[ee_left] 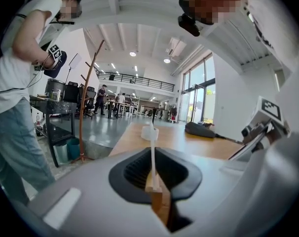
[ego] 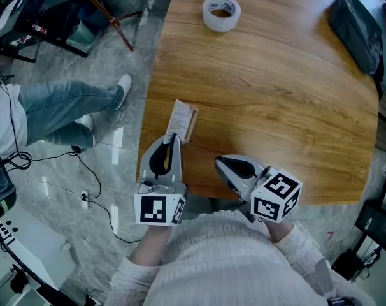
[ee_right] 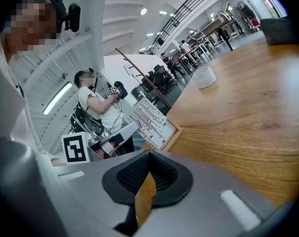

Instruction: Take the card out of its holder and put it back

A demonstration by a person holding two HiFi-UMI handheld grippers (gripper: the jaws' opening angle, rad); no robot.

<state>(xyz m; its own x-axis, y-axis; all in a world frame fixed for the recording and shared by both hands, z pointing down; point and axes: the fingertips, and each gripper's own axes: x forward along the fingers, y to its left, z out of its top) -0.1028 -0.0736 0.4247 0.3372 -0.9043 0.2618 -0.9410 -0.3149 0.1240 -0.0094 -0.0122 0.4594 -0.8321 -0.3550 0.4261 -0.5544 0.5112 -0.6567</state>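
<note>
Pinching the wooden holder (ee_right: 174,134) at its near end, the left gripper (ego: 173,140) is clamped tight, the card (ego: 180,115) seated in it by the table's (ego: 276,107) left edge; the right gripper (ego: 220,165) waits closed and empty (probably due to open and draw the card out). Card print is too small to read

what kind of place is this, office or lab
Probably a big open-plan office or lab hall: a mezzanine railing under a high ceiling, rows of desks and tall windows.
</note>
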